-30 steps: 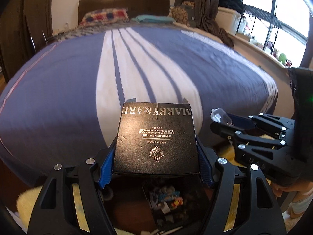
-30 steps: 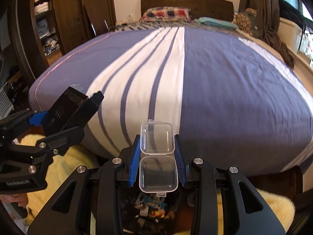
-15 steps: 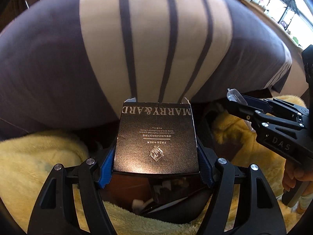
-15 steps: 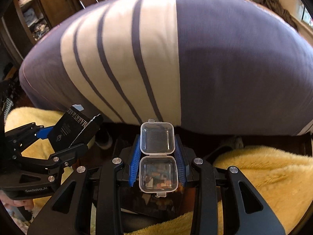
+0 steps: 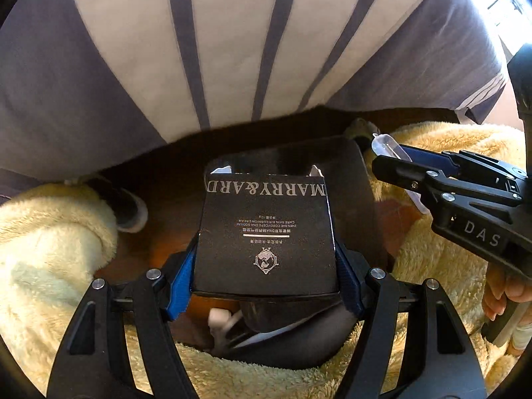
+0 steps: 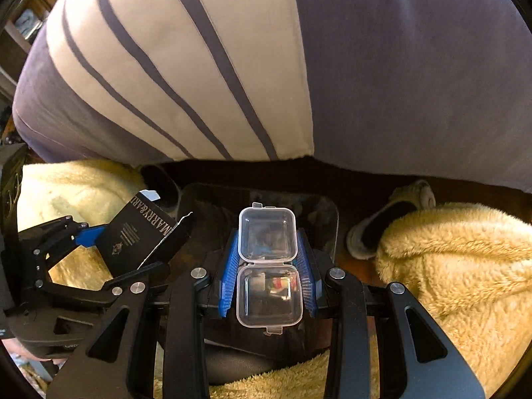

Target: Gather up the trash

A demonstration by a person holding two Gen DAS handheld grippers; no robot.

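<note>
My left gripper (image 5: 266, 262) is shut on a black cardboard box (image 5: 266, 232) printed "MARRY&ARD", held over a dark trash bin (image 5: 352, 179) on the floor by the bed. The box also shows in the right wrist view (image 6: 139, 232). My right gripper (image 6: 269, 266) is shut on a small clear plastic hinged case (image 6: 268, 266), lid open, above the same bin (image 6: 326, 219). It appears at the right of the left wrist view (image 5: 392, 153), still holding the case. Trash lies in the bin below.
A bed with a purple and white striped cover (image 5: 232, 50) fills the upper half. Yellow fluffy rugs (image 6: 459, 266) lie on both sides of the bin (image 5: 43, 249). Slippers sit at the bed's foot, one left (image 5: 129, 206) and one right (image 6: 382, 226).
Both grippers have tilted down and lowered from above the bed toward the floor, bringing the bin under them. Both still hold their items.
</note>
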